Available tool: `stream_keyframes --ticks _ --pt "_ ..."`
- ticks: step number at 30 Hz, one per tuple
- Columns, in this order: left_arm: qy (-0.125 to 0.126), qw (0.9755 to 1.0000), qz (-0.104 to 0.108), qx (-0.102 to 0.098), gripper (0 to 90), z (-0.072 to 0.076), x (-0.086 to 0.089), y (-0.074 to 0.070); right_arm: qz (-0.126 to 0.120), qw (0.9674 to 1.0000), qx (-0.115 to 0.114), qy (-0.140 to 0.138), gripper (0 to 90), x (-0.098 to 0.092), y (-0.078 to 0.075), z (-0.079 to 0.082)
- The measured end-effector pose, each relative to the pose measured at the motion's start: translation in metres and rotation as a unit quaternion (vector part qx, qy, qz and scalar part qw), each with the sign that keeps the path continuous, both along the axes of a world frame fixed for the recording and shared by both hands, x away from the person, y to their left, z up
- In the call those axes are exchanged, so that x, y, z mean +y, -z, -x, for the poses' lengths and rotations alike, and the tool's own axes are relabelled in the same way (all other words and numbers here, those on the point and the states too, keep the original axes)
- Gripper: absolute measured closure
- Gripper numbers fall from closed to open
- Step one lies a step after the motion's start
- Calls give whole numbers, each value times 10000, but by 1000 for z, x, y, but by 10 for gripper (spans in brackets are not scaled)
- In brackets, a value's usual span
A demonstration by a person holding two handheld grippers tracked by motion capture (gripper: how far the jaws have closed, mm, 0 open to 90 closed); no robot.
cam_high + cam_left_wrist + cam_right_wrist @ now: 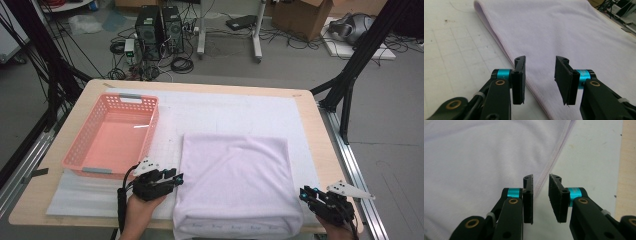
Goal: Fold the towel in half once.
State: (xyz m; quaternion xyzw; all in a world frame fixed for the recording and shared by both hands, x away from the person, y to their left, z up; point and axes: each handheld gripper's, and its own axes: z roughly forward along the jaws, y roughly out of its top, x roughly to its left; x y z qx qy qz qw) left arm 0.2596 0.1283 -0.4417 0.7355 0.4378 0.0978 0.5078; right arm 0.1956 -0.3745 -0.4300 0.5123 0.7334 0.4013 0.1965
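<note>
Folded lilac towel (235,182) lying flat on the white mat (230,112) at the near middle of the bench (320,145), its front fold hanging a little over the near edge. Left gripper (176,180) parked at the towel's left hem, jaws parted and gripping nothing, cloth edge seen between and beyond them in the left gripper view (540,75). Right gripper (305,194) at the near right corner, likewise released, stitched hem running up past its gap in the right gripper view (541,195). One gripper per side, probably placed so to keep the cloth square for a further fold or lift. Pink plastic basket (150,137) standing empty at the left, just beside the towel, likely awaiting it.
</note>
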Motion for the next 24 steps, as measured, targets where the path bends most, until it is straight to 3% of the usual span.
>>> stream_keyframes --ticks 7,10,13,16,18,20,22,24 --pt "-100 9996 -226 111 645 -30 -6 6 34 9999 22 143 753 2 5 -32" --pt "-57 9991 -319 257 645 -43 -8 9 11 9998 101 191 751 4 9 -50" --pt "-62 9984 -402 405 619 -50 -11 12 -26 9998 166 143 681 10 13 -65" --pt "-129 9981 -478 371 626 -51 -13 12 85 9994 288 155 613 16 17 -77" --pt "-284 9966 -724 264 738 -50 -16 12 124 9994 284 181 676 17 19 -80" --pt "-279 9967 -702 314 859 -51 -16 11 37 9993 370 62 847 15 18 -82" --pt "-314 9962 -765 286 866 -51 -17 10 188 9992 344 107 868 15 16 -81" --pt "-321 9961 -764 299 866 -50 -16 10 173 9990 369 186 868 12 16 -80"
